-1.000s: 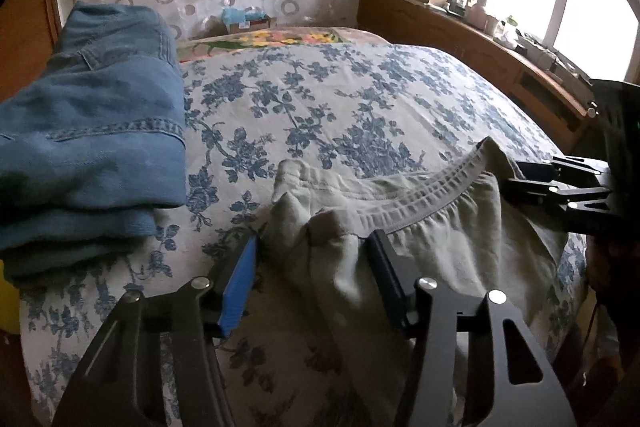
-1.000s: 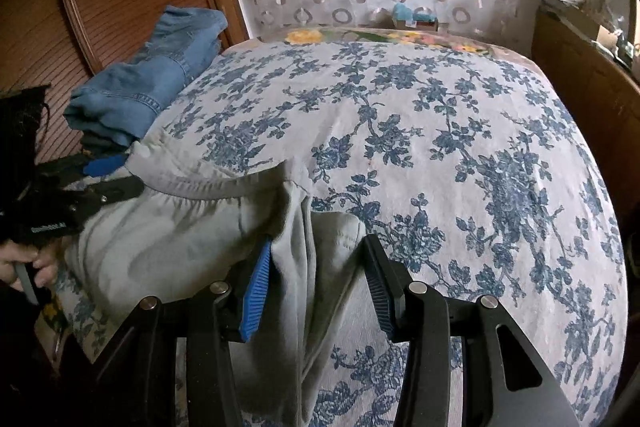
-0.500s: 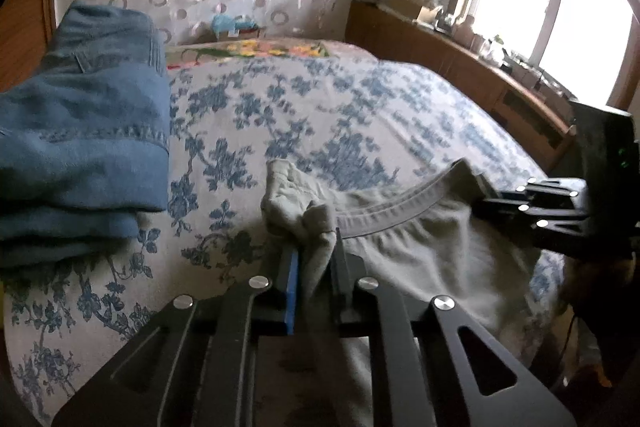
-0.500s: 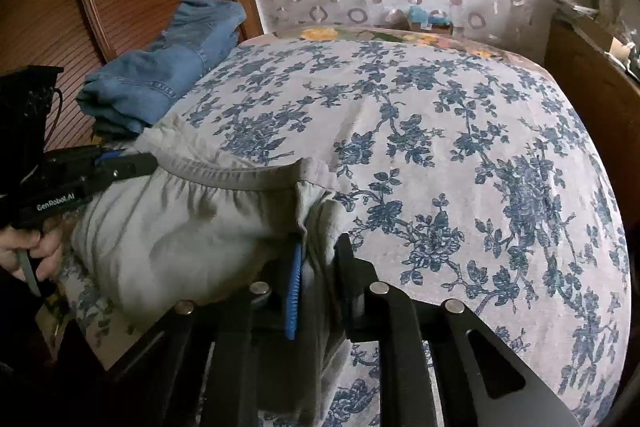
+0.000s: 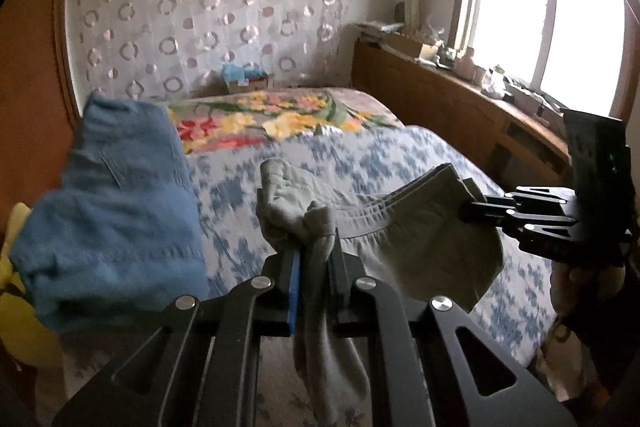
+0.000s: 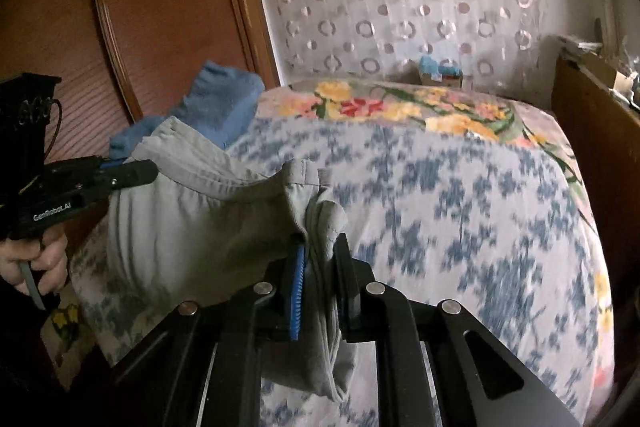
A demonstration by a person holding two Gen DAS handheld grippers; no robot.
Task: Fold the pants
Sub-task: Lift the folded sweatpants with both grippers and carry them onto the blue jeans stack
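Now the left gripper [image 5: 314, 259] pinches one waistband corner of the grey pants [image 5: 416, 243], the right gripper [image 6: 320, 267] the other. Folded jeans [image 5: 116, 219] lie far left on the floral bed [image 6: 460, 211].

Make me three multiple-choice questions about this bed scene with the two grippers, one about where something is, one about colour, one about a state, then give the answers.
1. Where do the folded jeans lie?
A. on the bed's left side by the wooden panel
B. on the window ledge
C. on the floor

2. What colour are the pants being held?
A. red
B. grey-green
C. black

3. How is the left gripper?
A. wide open above the cloth
B. shut on nothing
C. shut on the pants' waistband

Answers: 1 A, the jeans sit on the bed next to the wood. 2 B, the cloth is pale grey-green. 3 C, cloth is bunched between its pads; the right gripper pinches the waistband too.
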